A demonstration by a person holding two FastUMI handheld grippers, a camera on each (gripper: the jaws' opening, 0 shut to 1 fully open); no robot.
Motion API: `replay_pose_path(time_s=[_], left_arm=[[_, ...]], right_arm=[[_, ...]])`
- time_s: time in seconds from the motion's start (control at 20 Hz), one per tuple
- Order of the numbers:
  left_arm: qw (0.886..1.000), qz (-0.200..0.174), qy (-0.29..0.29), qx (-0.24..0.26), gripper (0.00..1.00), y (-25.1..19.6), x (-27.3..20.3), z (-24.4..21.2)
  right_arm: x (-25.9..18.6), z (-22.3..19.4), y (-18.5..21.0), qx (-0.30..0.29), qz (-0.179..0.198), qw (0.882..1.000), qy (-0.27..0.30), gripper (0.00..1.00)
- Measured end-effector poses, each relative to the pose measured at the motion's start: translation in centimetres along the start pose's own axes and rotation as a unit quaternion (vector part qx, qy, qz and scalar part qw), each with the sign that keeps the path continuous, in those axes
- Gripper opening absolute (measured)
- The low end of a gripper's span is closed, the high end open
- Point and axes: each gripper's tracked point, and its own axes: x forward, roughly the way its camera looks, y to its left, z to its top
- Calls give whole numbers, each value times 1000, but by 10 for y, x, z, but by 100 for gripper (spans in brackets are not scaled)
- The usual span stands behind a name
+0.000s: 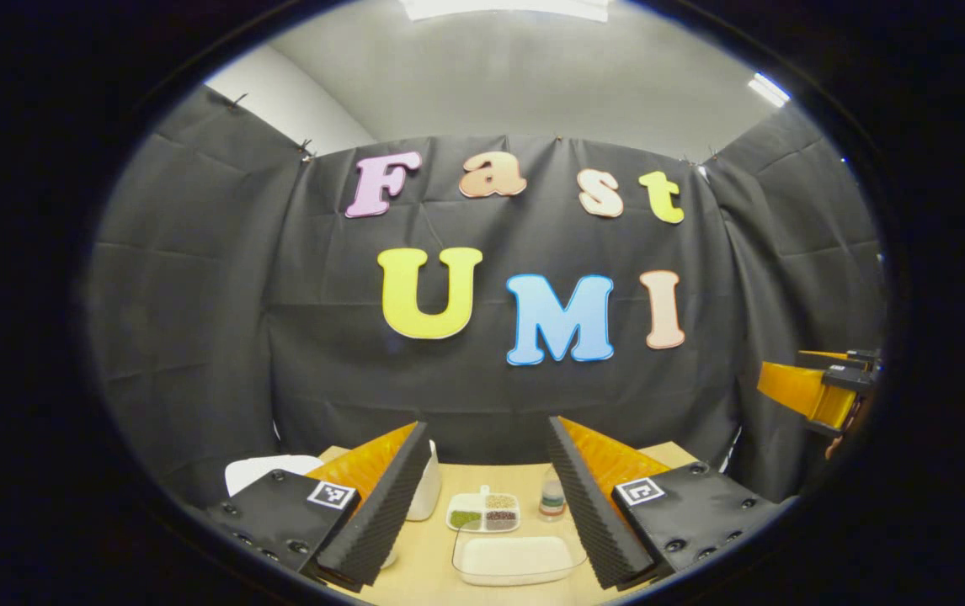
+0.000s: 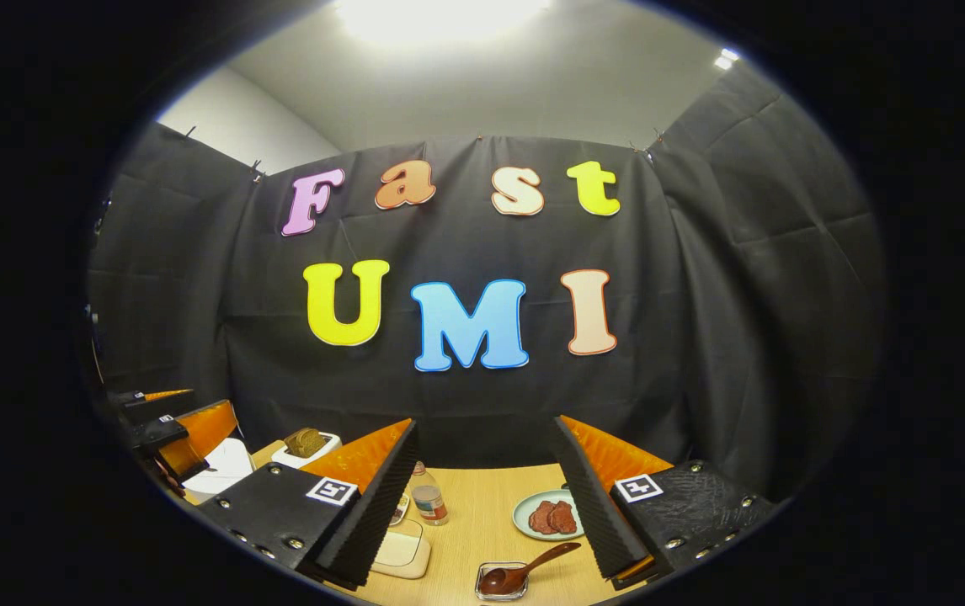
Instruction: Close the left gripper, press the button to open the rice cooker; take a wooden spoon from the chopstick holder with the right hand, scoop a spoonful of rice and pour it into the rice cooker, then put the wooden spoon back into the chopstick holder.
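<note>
Right now we hold both the left gripper and right gripper spread wide above the table, the wooden spoon untouched.

Bright ceiling light glare, sharp centre, fisheye-bent edges

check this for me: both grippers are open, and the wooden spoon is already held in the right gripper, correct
Not quite. Both grippers are open, but the wooden spoon is not held. In the right gripper view it rests with its bowl in a small clear dish on the table, handle leaning out, while the right gripper stands open and empty above it. The left gripper is open too.
</note>
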Motion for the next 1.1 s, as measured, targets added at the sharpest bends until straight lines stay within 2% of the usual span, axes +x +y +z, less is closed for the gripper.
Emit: replay_pose_path(time_s=[0.4, 0.45, 0.6, 0.65, 0.85, 1.0, 1.1], left_arm=[[1000, 9, 16, -3, 93, 12, 5, -13], [1000, 10, 19, -3, 95, 18, 8, -17], [999, 17, 37, -5, 79, 41, 15, -26], [999, 21, 42, -5, 77, 49, 17, -29], [997, 31, 64, -5, 42, 77, 23, -42], [994, 46, 96, -30, 9, 104, 27, -63], [991, 54, 119, -43, 9, 122, 30, -78]], right_arm=[[3, -8, 4, 1, 0, 1000, 10, 95], [3, -9, 5, 1, 0, 1000, 12, 95], [5, -16, 9, 4, 3, 1000, 20, 95], [6, -17, 11, 4, 4, 1000, 22, 95], [10, -23, 18, 2, 9, 1000, 30, 95], [13, -28, 25, 2, 14, 999, 36, 95], [14, -33, 29, 2, 18, 999, 42, 95]])
